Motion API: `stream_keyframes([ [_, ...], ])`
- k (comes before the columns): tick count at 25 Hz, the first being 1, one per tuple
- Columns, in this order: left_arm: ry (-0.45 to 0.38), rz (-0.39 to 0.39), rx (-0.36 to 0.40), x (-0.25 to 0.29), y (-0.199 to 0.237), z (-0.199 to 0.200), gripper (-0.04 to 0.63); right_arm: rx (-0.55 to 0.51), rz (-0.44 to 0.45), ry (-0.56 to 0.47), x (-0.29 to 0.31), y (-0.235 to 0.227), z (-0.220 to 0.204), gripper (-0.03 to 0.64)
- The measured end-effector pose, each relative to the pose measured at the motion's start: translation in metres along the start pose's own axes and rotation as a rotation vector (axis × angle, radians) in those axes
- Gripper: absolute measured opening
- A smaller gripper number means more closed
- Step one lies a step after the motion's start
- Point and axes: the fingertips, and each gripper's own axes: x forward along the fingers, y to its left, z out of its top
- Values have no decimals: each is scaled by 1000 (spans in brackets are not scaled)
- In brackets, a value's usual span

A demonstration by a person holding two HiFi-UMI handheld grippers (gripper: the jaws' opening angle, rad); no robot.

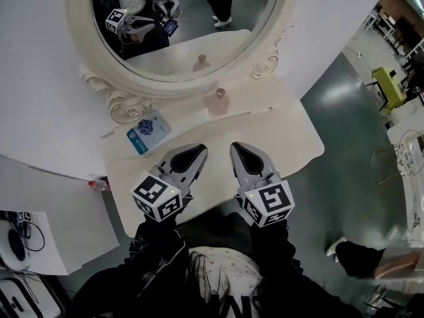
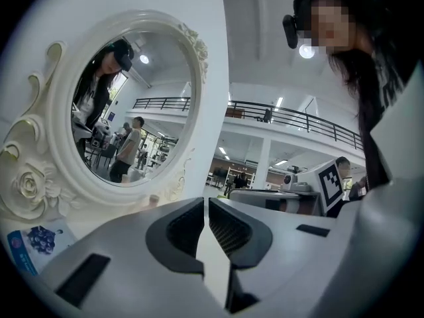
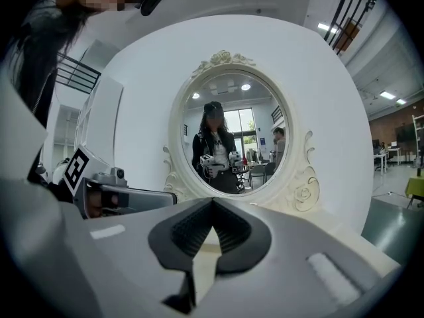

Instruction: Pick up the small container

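Note:
The small container (image 1: 218, 101) is a pale pink bottle with a round cap. It stands on the white vanity table (image 1: 291, 138), just below the mirror's frame. Both grippers hover over the table's front half and point toward the mirror. My left gripper (image 1: 198, 151) is shut with nothing in it, short of the bottle and to its left. Beside it, my right gripper (image 1: 237, 148) is also shut and empty, short of the bottle and slightly to its right. In the left gripper view the shut jaws meet at the left gripper (image 2: 206, 201), and the container's cap (image 2: 153, 201) peeks over the left jaw. The right gripper (image 3: 212, 201) faces the mirror.
An oval mirror (image 1: 173, 85) in an ornate cream frame stands at the back of the table. A blue and white packet (image 1: 148, 132) lies on the table at the left. A red-capped item (image 1: 98, 185) sits beside the table's left edge. Grey floor lies to the right.

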Motion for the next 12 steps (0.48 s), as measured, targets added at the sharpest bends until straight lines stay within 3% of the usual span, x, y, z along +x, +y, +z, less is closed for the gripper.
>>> stream_keyframes([
  [6, 14, 55, -22, 17, 21, -8, 2, -9, 27, 22, 21, -27, -2, -2],
  [12, -8, 181, -42, 36, 45, -8, 2, -18, 128, 61, 55, -54, -5, -2],
])
